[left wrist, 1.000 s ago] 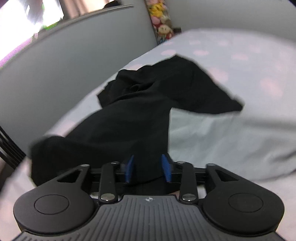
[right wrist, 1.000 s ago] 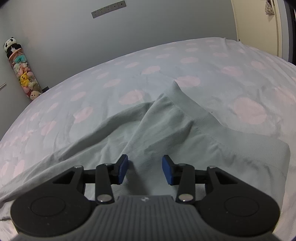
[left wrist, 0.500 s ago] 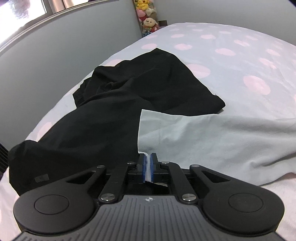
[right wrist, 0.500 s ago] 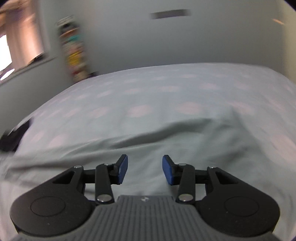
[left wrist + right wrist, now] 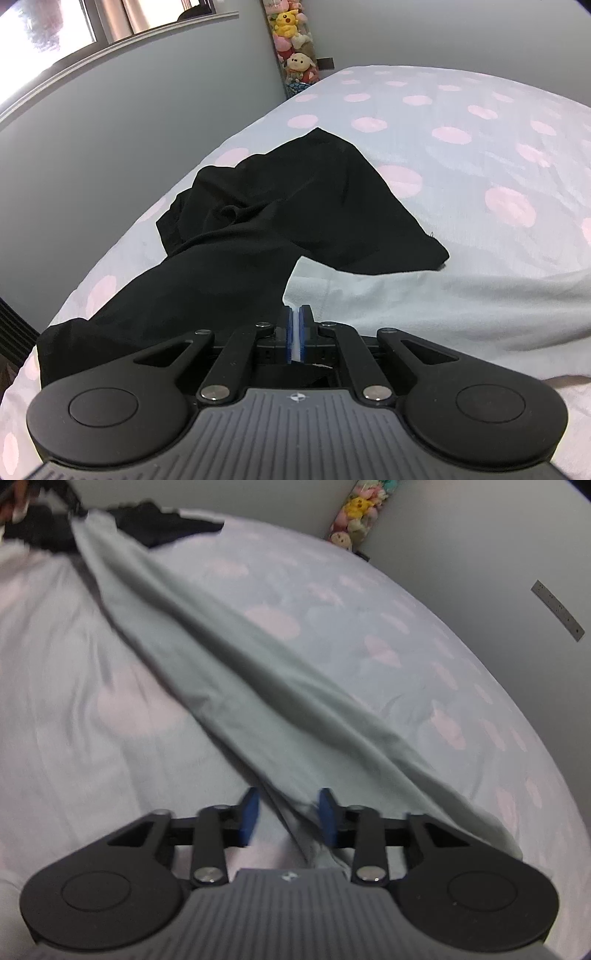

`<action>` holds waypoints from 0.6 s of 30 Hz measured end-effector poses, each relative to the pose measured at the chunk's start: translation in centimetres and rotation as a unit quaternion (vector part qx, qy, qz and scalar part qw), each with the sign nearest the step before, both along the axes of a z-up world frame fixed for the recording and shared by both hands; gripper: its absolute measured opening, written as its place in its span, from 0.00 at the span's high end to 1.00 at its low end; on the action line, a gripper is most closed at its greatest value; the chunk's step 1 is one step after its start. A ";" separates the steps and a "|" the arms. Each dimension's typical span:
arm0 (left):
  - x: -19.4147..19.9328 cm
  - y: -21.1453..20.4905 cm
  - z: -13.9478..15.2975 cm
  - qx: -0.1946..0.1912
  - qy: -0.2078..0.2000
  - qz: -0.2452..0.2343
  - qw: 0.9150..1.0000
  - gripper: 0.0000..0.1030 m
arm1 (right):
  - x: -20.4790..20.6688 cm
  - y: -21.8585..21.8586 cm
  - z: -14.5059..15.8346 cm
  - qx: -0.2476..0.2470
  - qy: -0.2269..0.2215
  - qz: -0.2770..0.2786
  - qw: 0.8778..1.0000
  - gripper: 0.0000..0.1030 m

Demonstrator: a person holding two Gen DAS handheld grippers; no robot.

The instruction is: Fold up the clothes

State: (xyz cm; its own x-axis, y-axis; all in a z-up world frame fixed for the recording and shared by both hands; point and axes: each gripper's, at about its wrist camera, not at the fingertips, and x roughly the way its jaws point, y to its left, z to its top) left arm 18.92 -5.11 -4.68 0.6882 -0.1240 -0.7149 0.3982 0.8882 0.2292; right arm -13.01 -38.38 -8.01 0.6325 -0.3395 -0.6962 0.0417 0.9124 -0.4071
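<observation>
A pale grey-green garment (image 5: 424, 306) lies across the spotted bed (image 5: 480, 147). My left gripper (image 5: 295, 314) is shut on its near corner, and a strip of the cloth shows between the blue pads. A crumpled black garment (image 5: 277, 206) lies beyond, overlapping the pale one's left edge. In the right wrist view the pale garment (image 5: 240, 672) stretches diagonally from the top left down to my right gripper (image 5: 287, 805). Its jaws are closing with the bunched end of the cloth between them. A gap still shows beside the left pad (image 5: 249, 812).
Stuffed toys (image 5: 295, 48) hang in the corner where two grey walls meet. A window (image 5: 44, 33) is at the upper left. The black garment (image 5: 166, 520) shows at the top of the right wrist view. A wall plate (image 5: 557, 609) is at the right.
The left gripper went from open over the black garment to shut on the pale garment's corner. The right gripper swung and rolled, and the cloth now runs diagonally into its jaws.
</observation>
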 end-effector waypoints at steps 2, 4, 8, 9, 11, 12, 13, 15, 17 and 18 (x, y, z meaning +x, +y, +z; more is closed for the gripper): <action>0.0 0.2 0.5 -0.007 -0.007 0.003 1.000 0.99 | -0.1 -0.3 -0.1 -0.005 0.000 -0.008 1.000 0.97; 0.1 0.5 1.2 -0.019 -0.011 0.006 1.000 0.99 | -0.7 -0.6 1.2 0.015 -0.026 -0.013 0.999 0.98; 0.3 0.6 -0.4 0.023 0.000 0.004 1.000 0.99 | -2.0 -1.2 3.5 0.060 -0.033 -0.010 0.998 0.98; 0.4 0.6 -1.3 0.040 0.005 0.004 0.999 0.99 | -2.1 -0.8 2.9 0.053 -0.019 -0.002 0.998 0.98; 0.6 0.9 -3.0 0.049 0.023 0.010 0.998 0.99 | -2.0 -0.1 1.6 0.041 0.010 0.010 0.999 0.98; 0.5 0.9 -3.7 0.054 0.026 0.010 0.998 0.99 | -1.9 0.3 0.9 0.035 0.024 0.015 0.999 0.98; 0.4 0.9 -4.3 0.061 0.026 0.008 0.998 0.99 | -1.7 0.7 0.1 0.029 0.039 0.019 0.999 0.98; -0.2 0.7 -4.9 0.076 0.012 -0.002 0.997 0.99 | -1.7 1.0 0.3 0.026 0.046 0.024 0.998 0.96; -0.4 0.6 -4.6 0.086 0.007 -0.007 0.996 0.94 | -1.7 1.2 0.5 0.022 0.053 0.028 0.998 0.90; -0.6 0.7 -4.3 0.086 0.007 -0.006 0.996 0.91 | -1.7 1.3 0.6 0.021 0.056 0.030 0.998 0.89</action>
State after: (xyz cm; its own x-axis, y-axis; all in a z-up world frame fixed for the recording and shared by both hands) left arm 18.31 -4.42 -9.00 0.6766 -0.0073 -0.7363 0.4136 0.8311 0.3718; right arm -14.75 -37.04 -7.43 0.5677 -0.2727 -0.7768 -0.0574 0.9281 -0.3678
